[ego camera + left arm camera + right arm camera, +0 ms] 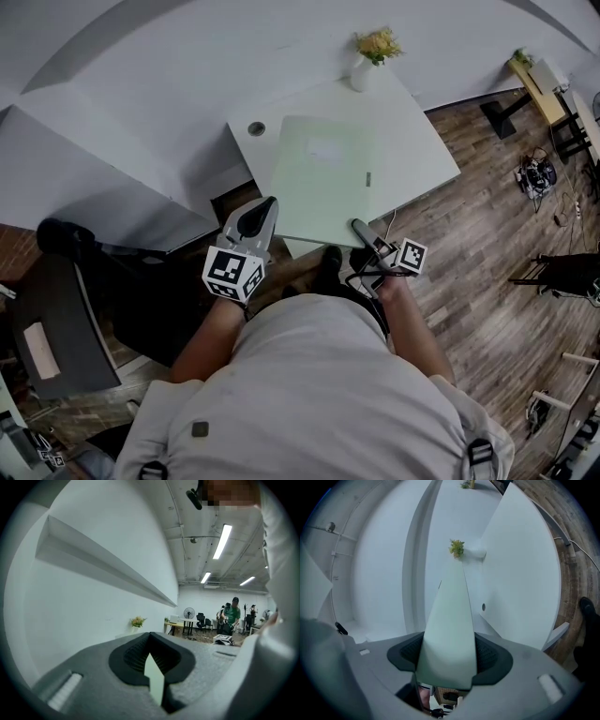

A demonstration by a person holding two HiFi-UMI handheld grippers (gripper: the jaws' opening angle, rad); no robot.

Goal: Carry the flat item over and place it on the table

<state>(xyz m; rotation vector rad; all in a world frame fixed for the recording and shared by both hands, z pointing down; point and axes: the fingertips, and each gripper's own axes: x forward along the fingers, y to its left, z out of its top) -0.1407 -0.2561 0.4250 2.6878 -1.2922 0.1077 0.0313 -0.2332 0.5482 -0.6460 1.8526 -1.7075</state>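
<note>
Carrying: a pale green board (323,178) hangs between both grippers, most of it above the table (422,141), its near edge out past the table's near edge.
Left gripper (265,208): closed on the board's near left corner; its own view shows the thin edge pinched between the pads.
Right gripper (358,227): clamped on the near right part of the board, which runs flat out between its jaws toward the table's far side.
Contact with table: cannot tell whether the board touches the top or hovers just above it.
Handling: it looks thin, stiff and light, and it keeps flat with no sag; the smooth face may slip in the pads.
Hold: the two near corners, well apart, likely keep it level; a one-sided grip would let it tip.
Watch: a vase (364,67) stands at the table's far corner, beyond the board.
</note>
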